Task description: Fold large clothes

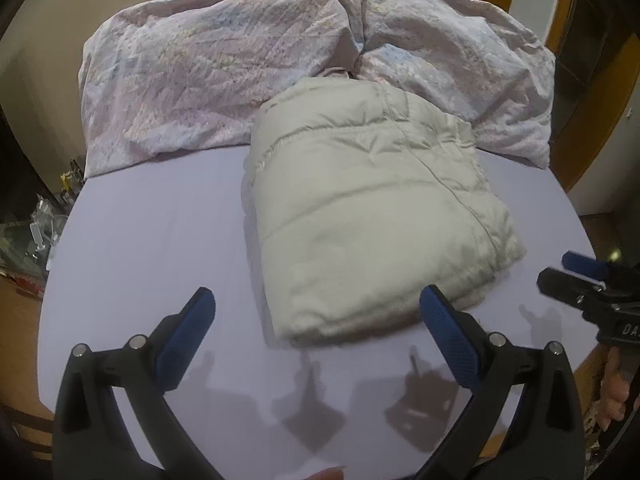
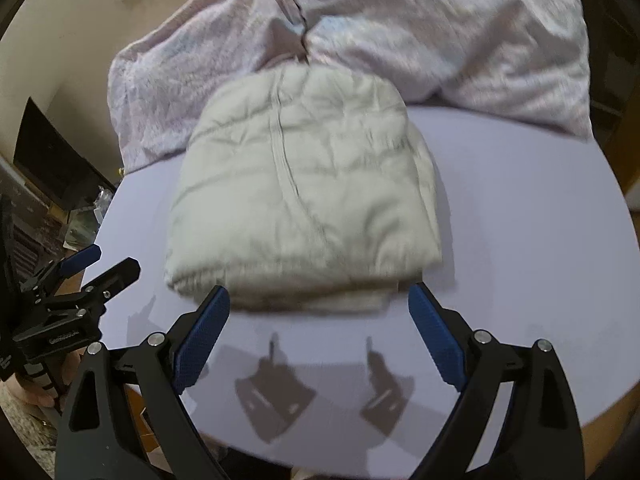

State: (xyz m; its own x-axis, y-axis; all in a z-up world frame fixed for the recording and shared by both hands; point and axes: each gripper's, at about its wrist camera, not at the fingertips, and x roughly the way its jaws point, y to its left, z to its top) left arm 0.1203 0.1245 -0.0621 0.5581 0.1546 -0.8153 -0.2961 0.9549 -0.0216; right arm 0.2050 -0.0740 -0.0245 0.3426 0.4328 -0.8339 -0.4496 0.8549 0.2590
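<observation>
A cream quilted jacket (image 1: 372,208) lies folded into a thick bundle on the pale lilac sheet (image 1: 152,240); it also shows in the right wrist view (image 2: 304,196). My left gripper (image 1: 316,304) is open and empty, just short of the bundle's near edge. My right gripper (image 2: 318,300) is open and empty, its fingers spread at the bundle's near edge without holding it. The right gripper also shows at the right edge of the left wrist view (image 1: 576,276), and the left gripper at the left edge of the right wrist view (image 2: 104,268).
A crumpled pink-white patterned duvet (image 1: 224,68) lies heaped behind the jacket, touching its far end; it shows in the right wrist view too (image 2: 440,36). Clutter sits on the floor beyond the bed's left edge (image 1: 36,224). A wooden frame (image 1: 556,20) stands at the far right.
</observation>
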